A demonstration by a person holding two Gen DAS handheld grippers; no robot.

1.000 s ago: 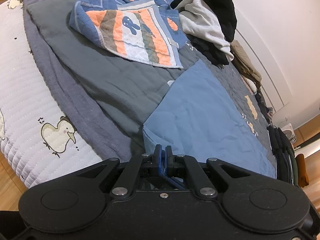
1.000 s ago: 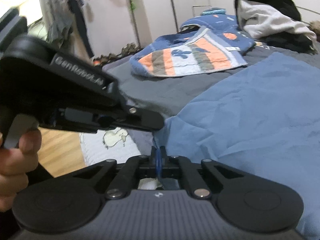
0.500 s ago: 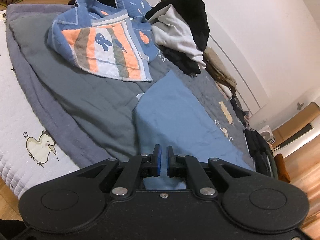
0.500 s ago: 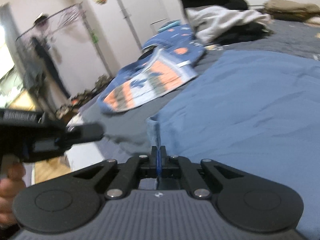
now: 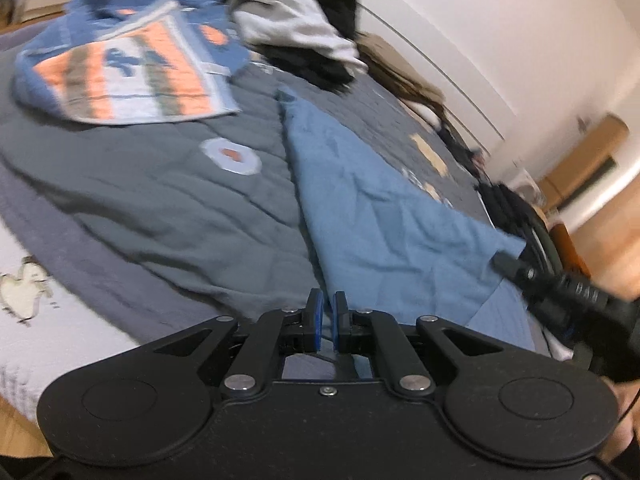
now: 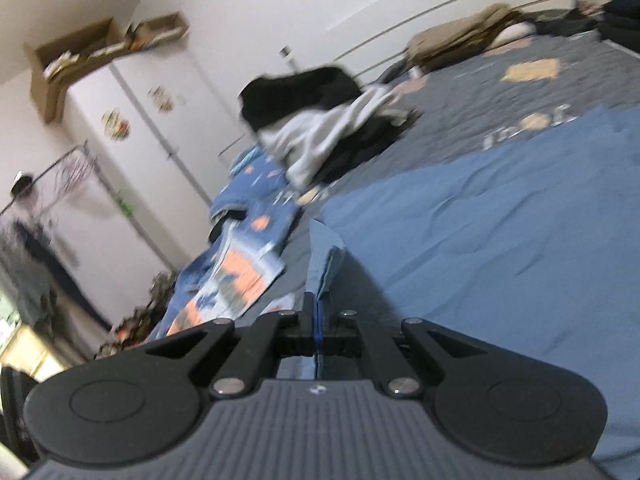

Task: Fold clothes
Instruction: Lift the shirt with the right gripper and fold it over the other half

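A plain blue garment lies spread on the grey bed cover; it also shows in the right wrist view. My left gripper sits at the garment's near edge, its jaws a narrow gap apart with blue cloth showing between them. My right gripper is shut on a raised fold of the blue garment. The right gripper also shows in the left wrist view, at the garment's right corner.
A blue and orange patterned quilt lies at the back left. A heap of black and grey clothes sits behind the garment. Tan clothes lie by the wall. White duck-print bedding hangs at the bed's left edge.
Both grippers have swung right along the bed with the garment's edge. The right gripper moved from the left gripper's left side to its right. The garment now reads as a narrower strip.
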